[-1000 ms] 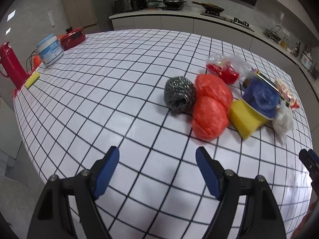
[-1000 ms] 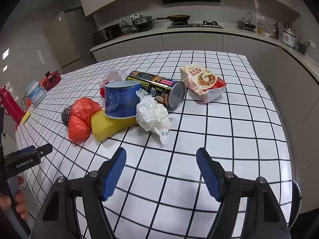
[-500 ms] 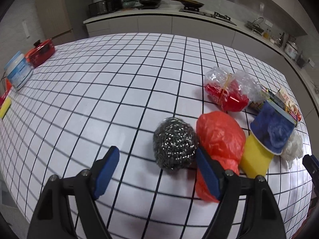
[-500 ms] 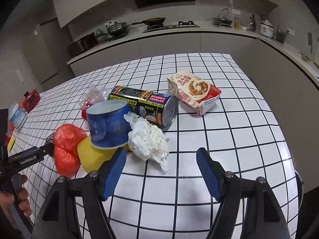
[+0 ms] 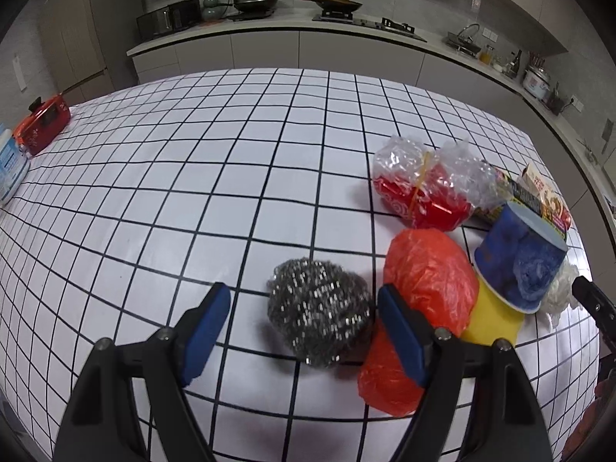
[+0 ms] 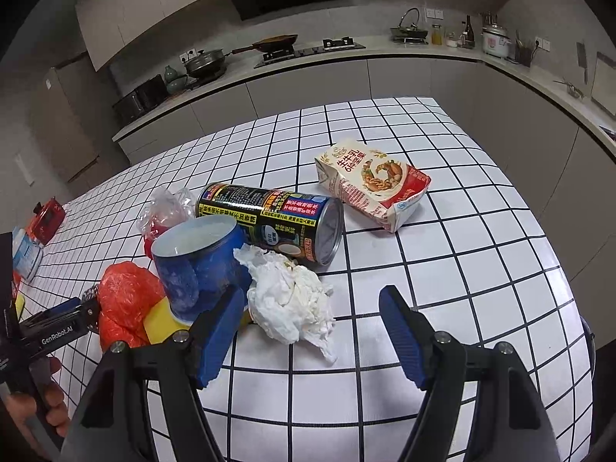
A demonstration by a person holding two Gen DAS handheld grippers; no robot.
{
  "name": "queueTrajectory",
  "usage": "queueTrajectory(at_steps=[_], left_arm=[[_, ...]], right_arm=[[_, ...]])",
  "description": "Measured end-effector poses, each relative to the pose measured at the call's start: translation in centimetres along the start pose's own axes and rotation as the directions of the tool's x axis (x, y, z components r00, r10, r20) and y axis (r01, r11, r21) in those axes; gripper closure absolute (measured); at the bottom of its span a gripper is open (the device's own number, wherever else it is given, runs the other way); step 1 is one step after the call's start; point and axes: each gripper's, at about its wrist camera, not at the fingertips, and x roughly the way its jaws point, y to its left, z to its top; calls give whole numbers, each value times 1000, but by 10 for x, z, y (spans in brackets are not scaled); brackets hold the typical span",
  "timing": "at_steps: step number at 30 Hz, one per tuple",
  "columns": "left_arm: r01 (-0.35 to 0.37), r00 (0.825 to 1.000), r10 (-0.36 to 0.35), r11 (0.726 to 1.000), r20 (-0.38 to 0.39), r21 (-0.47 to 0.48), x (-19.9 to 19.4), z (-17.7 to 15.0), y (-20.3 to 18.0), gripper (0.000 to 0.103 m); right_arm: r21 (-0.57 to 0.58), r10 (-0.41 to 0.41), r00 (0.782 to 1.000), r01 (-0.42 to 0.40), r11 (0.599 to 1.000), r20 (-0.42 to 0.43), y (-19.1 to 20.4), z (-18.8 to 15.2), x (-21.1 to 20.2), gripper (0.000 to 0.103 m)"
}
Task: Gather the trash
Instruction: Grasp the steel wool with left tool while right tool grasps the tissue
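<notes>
On the checked table (image 5: 192,192) lies a heap of trash. My left gripper (image 5: 304,329) stands open around a steel wool ball (image 5: 317,323), with a gap at the left pad. Right of the ball are an orange plastic bag (image 5: 427,285), a yellow sponge (image 5: 494,321), a blue cup (image 5: 519,261) and a red item wrapped in clear plastic (image 5: 421,196). My right gripper (image 6: 310,331) is open, its fingers just short of a crumpled white tissue (image 6: 292,296). Behind the tissue lie a black can (image 6: 277,223) and a printed carton (image 6: 369,184).
A red pot (image 5: 42,123) and a white-and-blue tub (image 5: 9,169) stand at the table's far left. A hand (image 6: 50,412) holds the left gripper's handle (image 6: 57,331) at the left of the right wrist view. A kitchen counter (image 6: 308,65) runs behind.
The left gripper has come in on the steel wool ball, which now sits between its fingers. The right gripper has drawn closer to the tissue. Both views have rolled.
</notes>
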Motion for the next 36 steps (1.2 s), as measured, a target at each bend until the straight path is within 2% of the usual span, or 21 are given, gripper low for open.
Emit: queueTrajectory(at_steps=[6,9,17,19,20,22,27,36], left_arm=[[36,999,-36,999,-23,-3,16,2,4,24],[61,998,-61,998,-34,-20,18,0,8,46],[81,997,-80,996,7,-42,7,-11,15,52],[78,997,-77,996,17,-43,4,-13,17,53],[77,997,-77,996,18,-45,3,-13,17,53],[74,997,-73,996,22,-48,1,-15,19,54],[60,997,-56,995,55,-78,-9,-15,25,54],[38,994,-28,994,104,-99,-38,-27,24,54]], right_arm=[[5,-8,1000,8,1000,-13,-1,2,8,29],[9,-9,1000,9,1000,-20,-2,1,13,29],[-11,11,999,-12,1000,-47,1,0,25,29],[-21,18,998,-19,1000,-58,3,-1,31,45],[-19,35,997,-36,999,-69,4,-1,34,59],[-38,36,996,-40,998,-78,9,-3,36,61],[-55,52,997,-55,997,-61,10,-2,29,74],[-93,75,997,-77,993,-27,4,-12,1,78]])
